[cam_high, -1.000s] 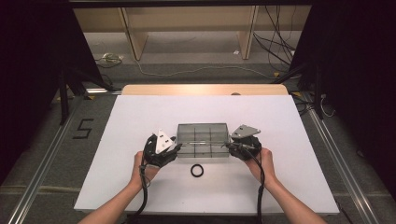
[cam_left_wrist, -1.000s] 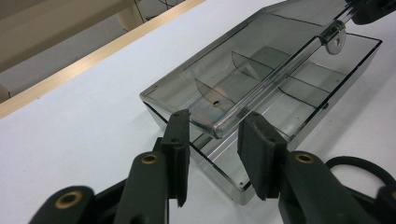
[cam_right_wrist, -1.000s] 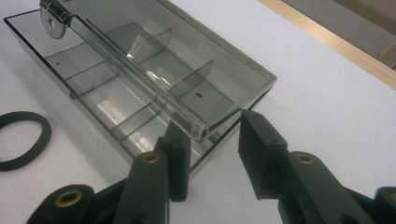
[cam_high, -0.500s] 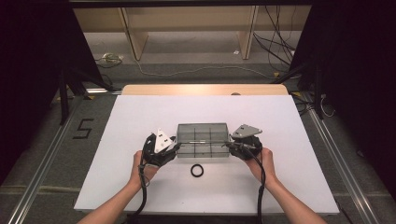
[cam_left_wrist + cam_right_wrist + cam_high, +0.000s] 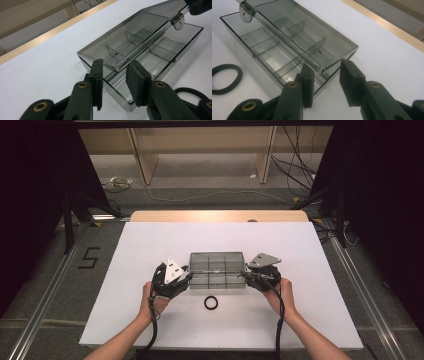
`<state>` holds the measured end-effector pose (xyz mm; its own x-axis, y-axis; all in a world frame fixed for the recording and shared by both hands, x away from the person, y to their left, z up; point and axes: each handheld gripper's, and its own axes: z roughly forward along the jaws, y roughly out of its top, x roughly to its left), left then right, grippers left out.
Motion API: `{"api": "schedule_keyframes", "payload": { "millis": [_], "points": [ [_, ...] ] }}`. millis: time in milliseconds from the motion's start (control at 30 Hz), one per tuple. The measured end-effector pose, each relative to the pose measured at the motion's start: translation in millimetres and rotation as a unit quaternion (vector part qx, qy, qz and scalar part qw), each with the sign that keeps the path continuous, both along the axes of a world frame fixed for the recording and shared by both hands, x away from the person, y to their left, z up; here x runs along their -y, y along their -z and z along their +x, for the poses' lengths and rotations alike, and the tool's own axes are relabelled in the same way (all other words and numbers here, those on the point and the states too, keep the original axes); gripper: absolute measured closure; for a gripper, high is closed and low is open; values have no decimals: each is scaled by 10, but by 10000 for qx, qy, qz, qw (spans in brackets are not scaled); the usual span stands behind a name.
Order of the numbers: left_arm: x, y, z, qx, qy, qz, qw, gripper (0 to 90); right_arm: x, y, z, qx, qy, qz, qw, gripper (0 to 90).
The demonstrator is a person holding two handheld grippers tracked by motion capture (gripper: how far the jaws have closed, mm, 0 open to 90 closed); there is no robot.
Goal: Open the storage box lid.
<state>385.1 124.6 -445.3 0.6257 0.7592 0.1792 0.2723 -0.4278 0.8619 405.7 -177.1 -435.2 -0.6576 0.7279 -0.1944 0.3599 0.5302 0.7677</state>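
Box: smoked compartment box (image 5: pixel 217 270) mid-table, long axis running between your hands | Lid (image 5: pixel 130 40): partly raised | Left gripper (image 5: pixel 115 82), right gripper (image 5: pixel 324 81): jaws apart, straddling opposite lid corners, unclamped | Black ring (image 5: pixel 211 302): just nearside.

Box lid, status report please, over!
Left tool and right tool at lid ends, grip unclear. Box lid ajar. Black ring in front, not blocking.

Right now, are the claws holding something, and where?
The lid of the clear box sits partly raised between both claws: left claw at one end corner, right claw at the other. Whether they pinch it can't be told.
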Motion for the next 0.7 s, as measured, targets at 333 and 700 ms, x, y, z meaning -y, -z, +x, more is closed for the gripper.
{"api": "schedule_keyframes", "payload": {
  "millis": [333, 700],
  "points": [
    [18, -8, 15, -32, -9, 38, 10000, 656, -3, -12, -2, 12, -17, -39, 10000, 649],
    [13, -22, 27, -76, -30, 23, 10000, 666, 8, -31, 2, 11, -77, -27, 10000, 648]
  ]
}}
